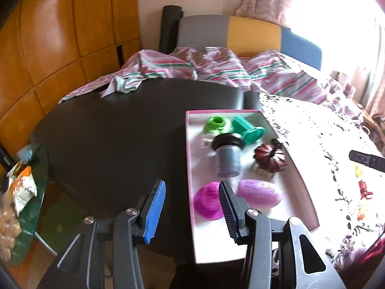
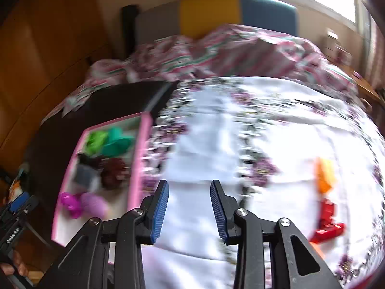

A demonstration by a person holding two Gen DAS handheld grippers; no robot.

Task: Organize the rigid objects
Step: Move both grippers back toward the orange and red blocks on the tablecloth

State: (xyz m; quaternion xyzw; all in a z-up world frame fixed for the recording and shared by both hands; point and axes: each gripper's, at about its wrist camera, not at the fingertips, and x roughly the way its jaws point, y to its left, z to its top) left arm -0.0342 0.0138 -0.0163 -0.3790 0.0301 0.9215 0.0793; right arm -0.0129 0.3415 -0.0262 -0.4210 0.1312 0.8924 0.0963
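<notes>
A: What takes up most of the view?

B: A bed with a striped pink cover (image 1: 216, 69) at the back. In front of it stands a dark table (image 1: 108, 132), and a white flowered tablecloth (image 2: 211, 132) covers its right part.

A: And the box?

B: A shallow pink-edged box (image 1: 298, 180) lies on the table where the dark top meets the cloth. Inside, at the far end, sit a light green ring piece (image 1: 216, 124) and a darker green cup shape (image 1: 247, 130) on its side. In the middle are a grey cylinder with a black collar (image 1: 228, 159) and a dark red pumpkin (image 1: 270, 160) beside it. At the near end lie a bright magenta round piece (image 1: 208, 201) and a paler purple oval (image 1: 258, 193).

A: Anything outside the box?

B: On the cloth, well to the right, an orange piece (image 2: 324, 175) and just below it a red piece (image 2: 327, 221), both blurred.

A: The grippers?

B: The left gripper (image 1: 192, 209) hangs over the box's near left edge, fingers apart, gripping nothing. The right gripper (image 2: 190, 209) hovers over bare cloth, fingers apart and empty too.
</notes>
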